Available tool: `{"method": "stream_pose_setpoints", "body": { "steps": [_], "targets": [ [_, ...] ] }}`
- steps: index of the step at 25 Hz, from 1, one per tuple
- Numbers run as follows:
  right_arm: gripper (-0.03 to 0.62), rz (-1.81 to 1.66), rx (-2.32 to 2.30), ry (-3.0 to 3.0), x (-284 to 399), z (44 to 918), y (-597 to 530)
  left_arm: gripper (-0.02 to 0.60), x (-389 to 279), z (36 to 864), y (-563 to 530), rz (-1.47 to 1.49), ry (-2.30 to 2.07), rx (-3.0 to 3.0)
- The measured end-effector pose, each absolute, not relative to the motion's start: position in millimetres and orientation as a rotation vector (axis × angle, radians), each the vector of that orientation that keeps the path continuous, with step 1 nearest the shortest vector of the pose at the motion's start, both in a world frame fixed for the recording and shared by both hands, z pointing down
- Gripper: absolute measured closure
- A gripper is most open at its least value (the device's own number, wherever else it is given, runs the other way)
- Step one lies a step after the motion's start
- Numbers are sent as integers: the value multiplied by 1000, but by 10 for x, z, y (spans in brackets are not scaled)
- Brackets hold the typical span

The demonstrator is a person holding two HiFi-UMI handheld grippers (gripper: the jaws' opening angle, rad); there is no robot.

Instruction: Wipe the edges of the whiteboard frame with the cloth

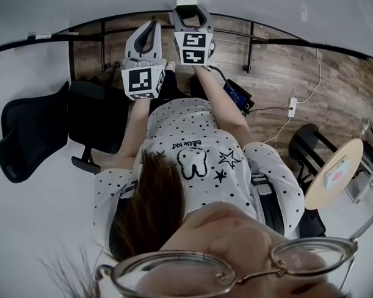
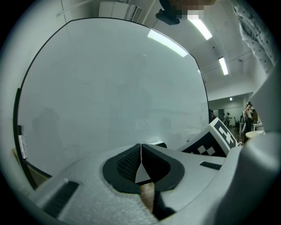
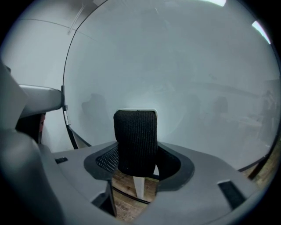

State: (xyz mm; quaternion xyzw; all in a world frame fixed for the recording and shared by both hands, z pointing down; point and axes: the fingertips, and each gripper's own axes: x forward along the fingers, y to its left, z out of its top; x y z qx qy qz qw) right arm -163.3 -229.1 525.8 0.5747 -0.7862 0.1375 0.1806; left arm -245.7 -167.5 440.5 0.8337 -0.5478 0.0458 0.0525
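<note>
Whiteboard [image 3: 175, 79] fills both gripper views, and its dark frame [image 3: 72, 137] runs down the left, clear of the tools. The right gripper [image 3: 136, 163] has its jaws clamped on the black cloth [image 3: 135, 140], which stands proud of the tips; the left gripper [image 2: 141, 160] has its jaws pressed together, empty. Best to lay the protruding cloth end flat on the frame and keep the jaw tips off the board.

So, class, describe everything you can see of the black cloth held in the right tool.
The cloth is black with a fine ribbed knit, and it looks soft and thick. It is folded into a neat upright strip with a rounded top. The right tool is shut on its lower part, with a jaw pressing each side. The rest rises in front of the pale whiteboard. Whether the cloth touches the board cannot be told.
</note>
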Motion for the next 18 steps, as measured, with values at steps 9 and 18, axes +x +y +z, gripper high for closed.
{"method": "stream_pose_setpoints", "body": {
  "steps": [9,18],
  "targets": [
    [356,417,1686,-2164,-1425,5335,-2311,561,-2378,4383,-1637,122,-1670,2549],
    [356,420,1691,-2158,-1140,5288,-2275,561,-2000,4310,-1673,120,-1622,2594]
  ]
}}
